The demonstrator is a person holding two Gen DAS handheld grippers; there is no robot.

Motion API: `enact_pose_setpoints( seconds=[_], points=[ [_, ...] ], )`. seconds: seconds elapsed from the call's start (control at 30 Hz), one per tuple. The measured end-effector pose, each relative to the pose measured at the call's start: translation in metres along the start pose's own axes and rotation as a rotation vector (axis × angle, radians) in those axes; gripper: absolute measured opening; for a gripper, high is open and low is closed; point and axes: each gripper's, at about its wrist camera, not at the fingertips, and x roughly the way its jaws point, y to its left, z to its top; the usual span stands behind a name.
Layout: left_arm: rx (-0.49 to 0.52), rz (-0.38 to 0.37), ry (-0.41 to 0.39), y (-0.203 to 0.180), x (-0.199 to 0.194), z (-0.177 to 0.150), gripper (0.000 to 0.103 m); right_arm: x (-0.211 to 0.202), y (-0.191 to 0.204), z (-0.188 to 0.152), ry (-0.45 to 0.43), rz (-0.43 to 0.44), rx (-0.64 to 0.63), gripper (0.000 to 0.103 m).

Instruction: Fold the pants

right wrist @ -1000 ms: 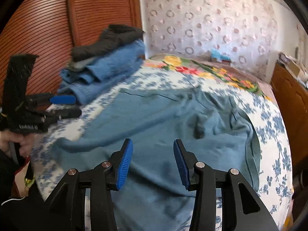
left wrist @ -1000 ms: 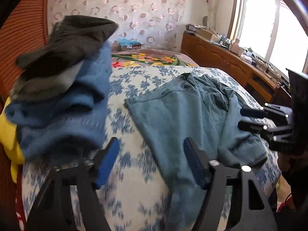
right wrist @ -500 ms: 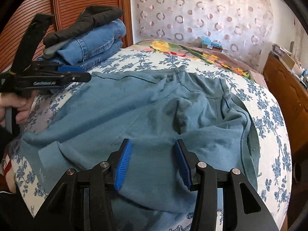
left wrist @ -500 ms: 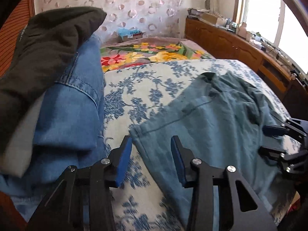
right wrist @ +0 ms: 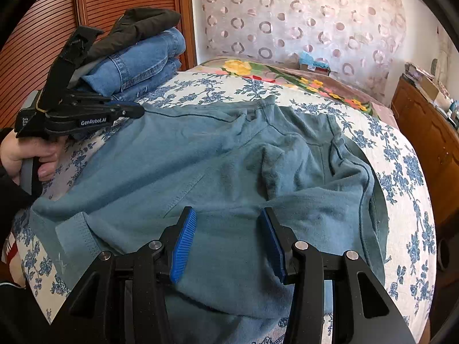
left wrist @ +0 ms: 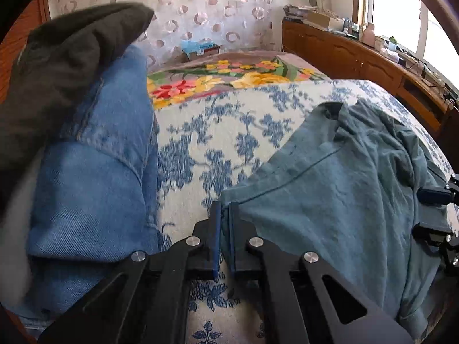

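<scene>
Teal-blue pants (right wrist: 223, 154) lie spread and rumpled across the flowered bedspread (right wrist: 401, 154). In the left wrist view the same pants (left wrist: 330, 195) fill the right half. My left gripper (left wrist: 225, 209) is shut, its blue pads pinched on the pants' near left corner; the right wrist view shows the left gripper (right wrist: 137, 111) at that corner, held by a hand (right wrist: 25, 149). My right gripper (right wrist: 228, 240) stands open just over the pants' lower middle, cloth beneath its fingers and no grip. The right gripper (left wrist: 436, 209) also shows at the left wrist view's right edge.
A stack of folded jeans (left wrist: 91, 189) topped by a dark garment (left wrist: 66, 66) sits at the bed's left, close to my left gripper. A floral blanket (left wrist: 229, 77) lies at the far end. A wooden cabinet (right wrist: 430, 143) runs along the right side.
My left gripper moved forward to the pants' corner and its jaws closed from wide apart to shut. My right gripper dipped slightly toward the cloth and stayed open.
</scene>
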Motion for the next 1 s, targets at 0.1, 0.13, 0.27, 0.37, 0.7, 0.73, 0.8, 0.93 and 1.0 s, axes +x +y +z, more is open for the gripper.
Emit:
enact_pose_setpoints(
  seconds=[0.1,0.13,0.27,0.37,0.7,0.73,0.8,0.93,1.0],
  points=[
    [0.008,0.039,-0.04,0.004,-0.007,0.011,0.006,-0.001,-0.001,-0.001,-0.003,-0.008,0.003,0.049],
    [0.003,0.051,-0.047,0.007,-0.008,0.015,0.006,-0.003,-0.001,-0.002,-0.007,-0.014,0.005,0.049],
    [-0.011,0.065,-0.07,0.016,-0.017,0.022,0.006,-0.01,-0.003,-0.005,-0.014,-0.03,0.016,0.049],
    [-0.019,0.058,-0.076,0.015,-0.023,0.021,0.006,-0.02,-0.007,-0.009,-0.026,-0.047,0.026,0.049],
    [-0.018,-0.057,-0.077,-0.015,-0.055,-0.009,0.055,-0.059,-0.014,-0.034,-0.073,-0.099,0.068,0.049],
    [-0.014,-0.068,-0.08,-0.02,-0.059,-0.015,0.07,-0.062,-0.015,-0.038,-0.075,-0.104,0.075,0.049],
    [-0.013,-0.099,-0.1,-0.029,-0.068,-0.023,0.078,-0.067,-0.016,-0.043,-0.079,-0.111,0.088,0.049],
    [-0.009,-0.139,-0.104,-0.046,-0.08,-0.037,0.078,-0.076,-0.021,-0.058,-0.077,-0.124,0.107,0.049],
    [0.001,-0.15,-0.115,-0.054,-0.087,-0.044,0.078,-0.079,-0.022,-0.065,-0.075,-0.133,0.113,0.049]
  ],
)
